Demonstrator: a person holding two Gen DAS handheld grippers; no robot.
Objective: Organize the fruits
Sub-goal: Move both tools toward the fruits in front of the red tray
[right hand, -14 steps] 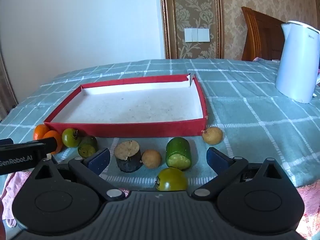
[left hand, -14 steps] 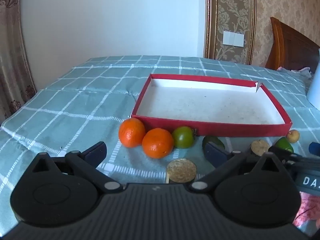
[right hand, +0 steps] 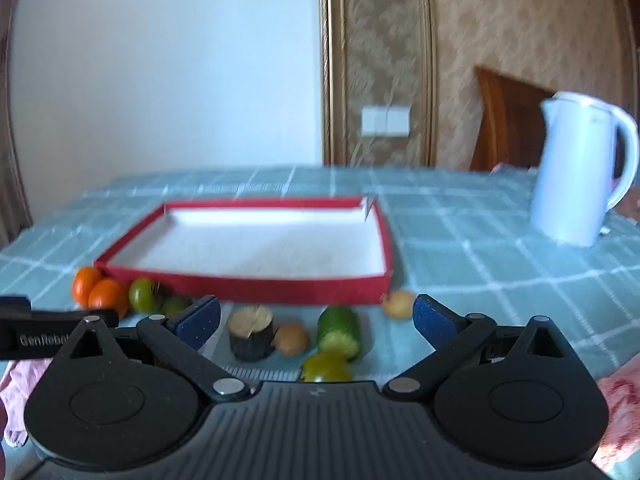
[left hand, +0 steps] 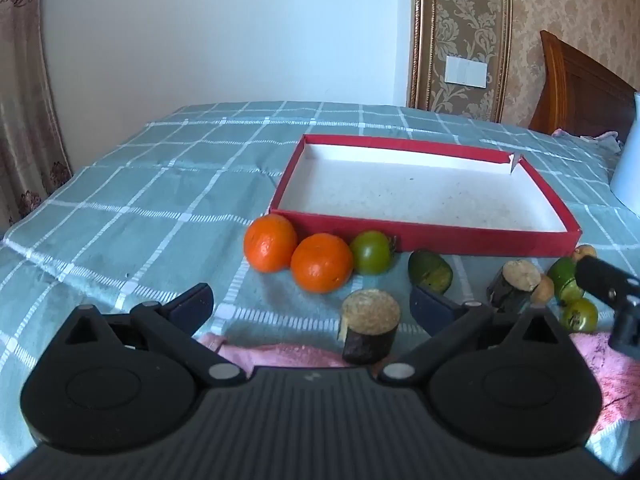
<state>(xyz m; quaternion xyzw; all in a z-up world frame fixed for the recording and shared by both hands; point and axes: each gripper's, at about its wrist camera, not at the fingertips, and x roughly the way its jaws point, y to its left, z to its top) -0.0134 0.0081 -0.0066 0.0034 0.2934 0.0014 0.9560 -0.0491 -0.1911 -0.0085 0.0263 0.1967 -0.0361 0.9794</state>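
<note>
Now hovering low, left gripper (left hand: 312, 304) gaping wide before the oranges (left hand: 321, 263); right gripper (right hand: 316, 318) likewise spread, empty; blurring the fruit; cutting off the kettle (left hand: 628, 176).

Black ribbed gripper bodies w/ silver screws, navy-padded fingers (left hand: 188, 307).

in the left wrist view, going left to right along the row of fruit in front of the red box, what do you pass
orange → second orange → green tomato → dark green fruit → cut dark-skinned stub → small tan fruit → cut cucumber piece
</note>
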